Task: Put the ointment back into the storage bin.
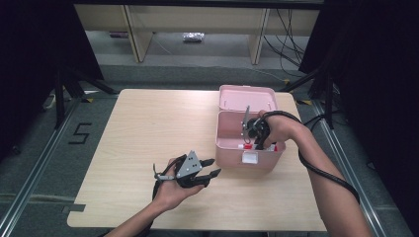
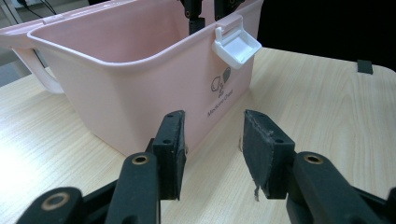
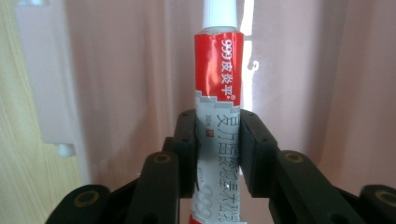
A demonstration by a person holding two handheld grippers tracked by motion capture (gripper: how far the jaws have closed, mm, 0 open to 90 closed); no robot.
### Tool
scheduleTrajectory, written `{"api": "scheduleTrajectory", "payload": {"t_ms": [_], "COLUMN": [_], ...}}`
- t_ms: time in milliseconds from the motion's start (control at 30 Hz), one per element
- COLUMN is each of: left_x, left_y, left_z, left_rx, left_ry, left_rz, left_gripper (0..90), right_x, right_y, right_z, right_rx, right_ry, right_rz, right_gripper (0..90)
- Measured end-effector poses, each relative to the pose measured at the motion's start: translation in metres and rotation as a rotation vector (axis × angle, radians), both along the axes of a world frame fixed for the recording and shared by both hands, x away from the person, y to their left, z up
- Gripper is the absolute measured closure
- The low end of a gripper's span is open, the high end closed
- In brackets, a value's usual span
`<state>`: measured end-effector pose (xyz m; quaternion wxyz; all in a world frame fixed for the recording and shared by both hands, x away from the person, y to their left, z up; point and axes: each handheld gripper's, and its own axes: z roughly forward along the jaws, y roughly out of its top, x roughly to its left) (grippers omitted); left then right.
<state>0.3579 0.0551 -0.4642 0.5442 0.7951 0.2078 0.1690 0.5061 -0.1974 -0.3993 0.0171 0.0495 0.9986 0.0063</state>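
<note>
Over the open pink box (image 1: 249, 143), at the right side of the desk (image 1: 148, 128), the right tongs (image 3: 218, 140) point down into it, clenched on a red and grey tube (image 3: 218, 102) with a white cap. The pads press the tube's lower half from both sides, so it hangs lengthwise between the box's pink walls; that grip seems chosen so the tube can go into, or come out of, the narrow space without tipping. Which of the two is under way I cannot tell. The box's lid (image 1: 247, 97) lies folded back behind it, leaving the opening free, and its white latch (image 2: 236, 45) sticks out at the front rim. The left tongs (image 2: 214, 144) rest low over the desk just beside the box's front wall, released, nothing between the pads, apparently waiting near enough to steady the box if it shifts.
</note>
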Motion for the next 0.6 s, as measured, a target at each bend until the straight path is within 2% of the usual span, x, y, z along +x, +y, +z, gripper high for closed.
{"api": "scheduleTrajectory", "payload": {"t_ms": [67,100,133,233,267,300,400,600], "left_x": [-0.0001,0.0,0.0,0.0001,0.0001,-0.0001,0.0001,0.0002], "left_y": [0.0003,0.0003,0.0002,0.0002,0.0002,0.0002,0.0005,0.0006], "left_z": [0.0,0.0,-0.0001,0.0001,0.0001,0.0,-0.0002,-0.0004], "left_rx": [0.002,0.003,0.001,0.0,0.0,0.001,0.0,-0.002], "left_ry": [-0.001,-0.002,0.0,-0.002,-0.002,-0.001,-0.002,-0.001], "left_rz": [-0.001,-0.001,0.0,0.001,0.0,-0.001,0.0,0.002], "left_gripper": [58.8,58.8,58.8,58.8,58.8,58.8,58.8,58.8], "right_x": [0.0008,-0.002,-0.0026,-0.0007,0.0014,0.0022,0.0014,0.004], "right_y": [-0.0007,-0.0006,-0.0005,-0.0006,-0.0006,-0.0004,0.0001,-0.0003], "right_z": [0.0001,0.0011,0.0018,0.0016,0.0006,0.0002,-0.0009,-0.0031], "right_rx": [0.001,-0.017,-0.029,-0.023,-0.006,-0.003,-0.007,-0.025], "right_ry": [0.0,0.015,0.015,0.015,0.007,0.001,0.019,0.014], "right_rz": [-0.008,-0.054,-0.071,-0.061,-0.028,-0.017,-0.031,0.007], "right_gripper": [71.5,71.5,71.5,71.5,71.5,71.5,71.5,71.5]}}
